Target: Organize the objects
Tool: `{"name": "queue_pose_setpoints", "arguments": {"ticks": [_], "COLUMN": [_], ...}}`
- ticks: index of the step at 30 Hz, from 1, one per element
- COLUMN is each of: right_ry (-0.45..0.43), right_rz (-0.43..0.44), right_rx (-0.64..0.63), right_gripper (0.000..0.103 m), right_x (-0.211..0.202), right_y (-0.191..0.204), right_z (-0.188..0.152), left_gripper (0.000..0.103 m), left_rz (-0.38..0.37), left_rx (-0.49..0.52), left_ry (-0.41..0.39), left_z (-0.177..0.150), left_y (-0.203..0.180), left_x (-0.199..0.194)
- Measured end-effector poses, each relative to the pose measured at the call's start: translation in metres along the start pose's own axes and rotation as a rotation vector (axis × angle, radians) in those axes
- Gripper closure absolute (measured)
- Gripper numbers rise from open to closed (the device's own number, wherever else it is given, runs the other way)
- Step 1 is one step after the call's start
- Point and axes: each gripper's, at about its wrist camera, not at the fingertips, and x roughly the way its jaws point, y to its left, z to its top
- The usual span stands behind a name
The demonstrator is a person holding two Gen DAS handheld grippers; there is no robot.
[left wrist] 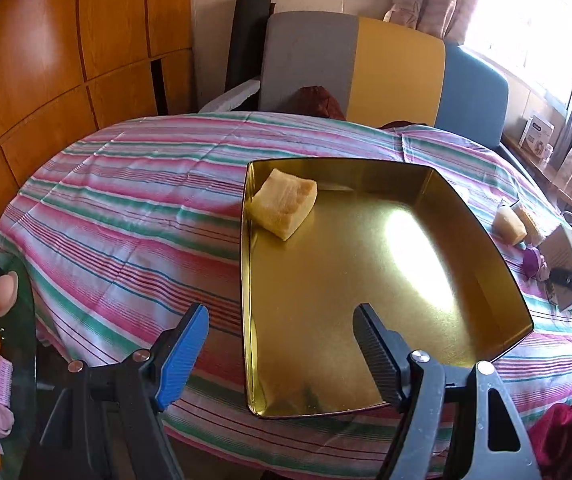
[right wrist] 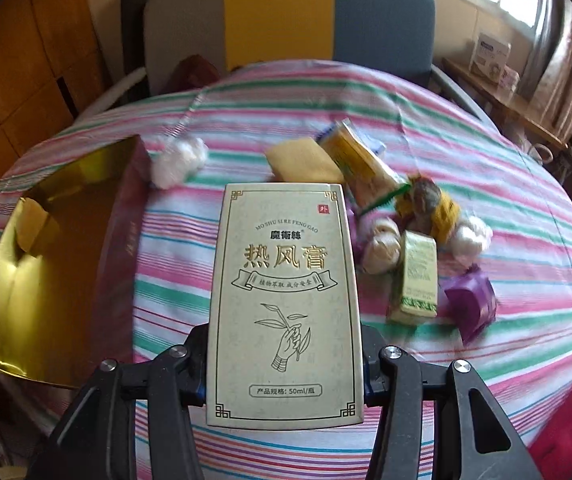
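While left claw (left wrist: 281, 344) gapes empty, right claw (right wrist: 286, 364) clamps cream box (right wrist: 286, 304)

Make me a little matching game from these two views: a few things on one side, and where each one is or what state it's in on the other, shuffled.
Things:
1. yellow sponge
2. cream box with gold lettering
3. purple packet
4. left gripper

Places or states:
A. lying on the striped tablecloth
B. open, holding nothing
C. inside the gold tray, near its far left corner
D. clamped in the right gripper

Pairs: 1-C, 2-D, 3-A, 4-B
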Motion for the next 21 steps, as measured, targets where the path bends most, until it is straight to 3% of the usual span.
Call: {"name": "queue_pose_setpoints", "arguments": {"ticks": [10, 21], "right_ry": [-0.058, -0.023], "right_rz": [0.126, 0.239], "right_rx": [-0.092, -0.187], "right_gripper": [0.051, 0.051], "right_x": [-0.024, -0.018], "right_y": [0.07, 0.129], "right_z": [0.008, 0.004], "left_gripper": [0.028, 0.028], "left_rz": [0.003, 0.008], "left_rx": [-0.005, -0.013], "left_ry": [0.036, 0.062], "left_z": [-0.005, -0.007], "left_y": [0.002, 0.006], "left_x": [0.01, 0.018]}}
